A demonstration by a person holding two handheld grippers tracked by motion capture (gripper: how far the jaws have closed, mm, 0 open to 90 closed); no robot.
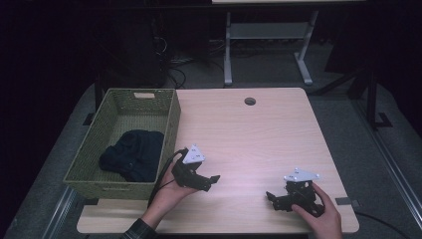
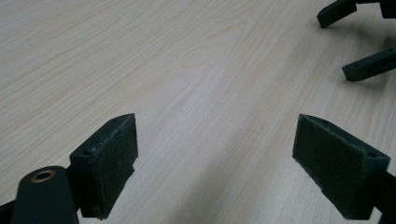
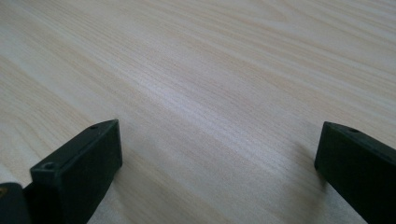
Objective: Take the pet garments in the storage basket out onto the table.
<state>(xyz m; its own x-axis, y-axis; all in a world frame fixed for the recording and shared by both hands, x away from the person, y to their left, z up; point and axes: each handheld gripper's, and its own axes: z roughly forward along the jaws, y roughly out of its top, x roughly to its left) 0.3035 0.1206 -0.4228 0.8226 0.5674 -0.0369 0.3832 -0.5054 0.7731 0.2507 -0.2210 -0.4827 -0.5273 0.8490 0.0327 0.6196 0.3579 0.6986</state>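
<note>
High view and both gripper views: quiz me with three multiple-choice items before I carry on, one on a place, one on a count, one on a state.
1. Where is the dark garment?
A. Inside the woven basket
B. On the table between the grippers
C. On the floor

2. How many round holes show in the tabletop?
A. None
B. One
C. Three

3. How do the jaws of the left gripper and right gripper stand?
A. Both shut
B. One clamped on cloth
C. Both open, holding nothing

Answers:
1 A, the garment lies on the basket's floor.
2 B, a single hole near the far edge.
3 C, bare wood shows between each pair of jaws.
</note>
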